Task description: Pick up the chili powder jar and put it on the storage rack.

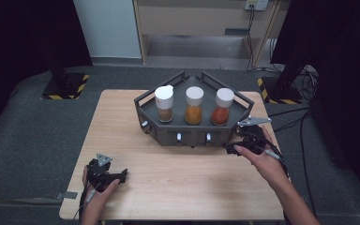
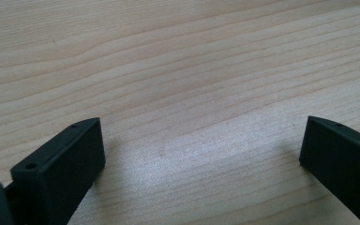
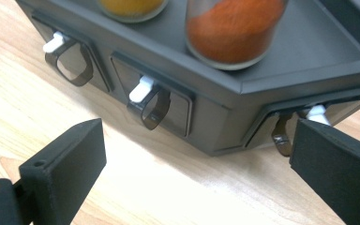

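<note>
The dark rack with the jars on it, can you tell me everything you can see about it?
The rack is a dark grey, angular tray that looks like plastic, with a raised rail round its back and sides. It stands flat on the far part of the wooden table. Three white-capped glass jars of spice stand upright on it: brown, yellow and red. Its front panels carry little smoky loop handles with white tabs. The right gripper, fingers open, sits close at its right front corner.
</note>
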Demonstrator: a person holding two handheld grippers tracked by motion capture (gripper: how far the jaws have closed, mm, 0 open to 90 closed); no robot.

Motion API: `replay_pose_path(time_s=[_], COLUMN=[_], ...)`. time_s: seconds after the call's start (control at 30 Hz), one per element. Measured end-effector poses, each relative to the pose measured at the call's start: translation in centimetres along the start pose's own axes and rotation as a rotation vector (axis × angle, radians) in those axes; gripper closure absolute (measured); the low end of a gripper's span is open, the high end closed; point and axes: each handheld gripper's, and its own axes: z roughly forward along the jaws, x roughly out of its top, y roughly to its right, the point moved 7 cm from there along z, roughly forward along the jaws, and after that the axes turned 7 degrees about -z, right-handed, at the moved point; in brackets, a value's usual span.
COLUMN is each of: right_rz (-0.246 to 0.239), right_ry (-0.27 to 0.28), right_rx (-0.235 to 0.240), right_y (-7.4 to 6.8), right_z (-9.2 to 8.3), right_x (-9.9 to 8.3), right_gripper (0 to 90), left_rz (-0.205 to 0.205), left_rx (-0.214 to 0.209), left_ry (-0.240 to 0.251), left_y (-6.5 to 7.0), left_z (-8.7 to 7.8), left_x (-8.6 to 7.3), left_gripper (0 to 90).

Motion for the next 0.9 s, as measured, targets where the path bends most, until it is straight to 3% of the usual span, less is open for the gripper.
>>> replay_pose_path(time_s=[0.53,0.9], right_rz=[0.000,0.004], right_ry=[-0.015,-0.018], right_rx=[0.035,0.044], right_y=[-1.9,-2.5], right_z=[1.6,2.0], right_x=[-2.3,-3.1], right_gripper=[4.0,4.0], left_rz=[0.000,0.000], left_rx=[0.000,0.000], left_ry=[0.000,0.000], left_y=[0.0,0.0], left_z=[0.0,0.0], left_x=[0.0,0.0], left_gripper=[0.0,0.0])
